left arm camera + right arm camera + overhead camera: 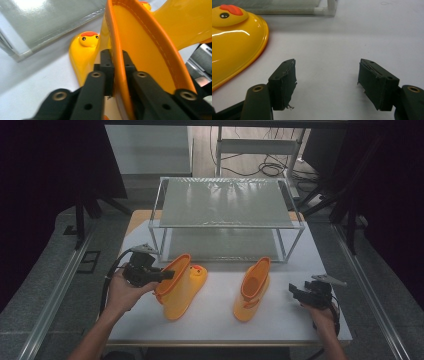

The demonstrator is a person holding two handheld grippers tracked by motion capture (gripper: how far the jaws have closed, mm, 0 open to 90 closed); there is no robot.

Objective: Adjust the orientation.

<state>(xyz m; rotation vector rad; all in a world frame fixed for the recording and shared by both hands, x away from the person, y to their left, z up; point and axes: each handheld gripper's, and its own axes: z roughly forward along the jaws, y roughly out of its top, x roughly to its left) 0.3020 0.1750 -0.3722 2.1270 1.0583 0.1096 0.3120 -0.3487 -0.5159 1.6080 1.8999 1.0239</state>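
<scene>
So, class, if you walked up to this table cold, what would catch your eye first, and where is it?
Two glossy yellow duck-faced rain boots on the white table: the left boot near the table's left, the right boot near its middle. The left gripper is clamped on the left boot's orange-trimmed rim, one jaw inside and one outside, while the right gripper hangs open over bare table. Behind them stands a two-tier metal rack.

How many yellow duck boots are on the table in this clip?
2. The left boot lies nearest the left gripper, whose jaws pinch its orange rim. The right boot lies mid-table, apart from the open right gripper. None appears hidden.
</scene>
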